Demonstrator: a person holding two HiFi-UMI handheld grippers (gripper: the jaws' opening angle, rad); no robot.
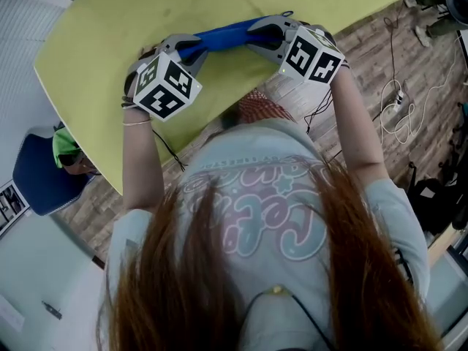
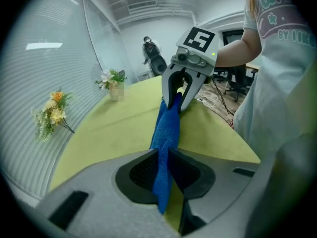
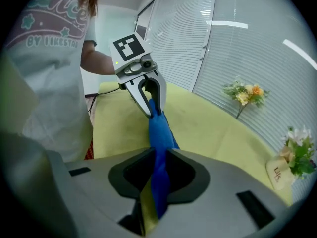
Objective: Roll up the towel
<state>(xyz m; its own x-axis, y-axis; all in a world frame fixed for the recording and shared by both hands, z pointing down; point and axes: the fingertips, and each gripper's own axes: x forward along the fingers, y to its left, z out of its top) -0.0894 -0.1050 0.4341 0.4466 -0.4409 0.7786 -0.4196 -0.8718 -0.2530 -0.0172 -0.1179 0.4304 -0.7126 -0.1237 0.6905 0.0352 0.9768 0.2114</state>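
A blue towel (image 1: 219, 36) is stretched as a narrow twisted band between my two grippers, just above the yellow-green table (image 1: 110, 28). My left gripper (image 1: 191, 48) is shut on the towel's left end, and my right gripper (image 1: 260, 35) is shut on its right end. In the left gripper view the towel (image 2: 166, 128) runs out from between my left gripper's (image 2: 162, 155) jaws to the right gripper (image 2: 176, 101) opposite. The right gripper view mirrors this: the towel (image 3: 159, 130) leaves my right gripper (image 3: 158, 155) and ends in the left gripper (image 3: 151, 106).
Small flower bunches (image 2: 52, 114) and a vase of flowers (image 2: 114, 85) stand along the table's far side by the blinds. A blue chair (image 1: 36, 175) is at the table's left end. Cables (image 1: 398, 112) lie on the wood floor to the right. A person (image 2: 148, 48) stands far back.
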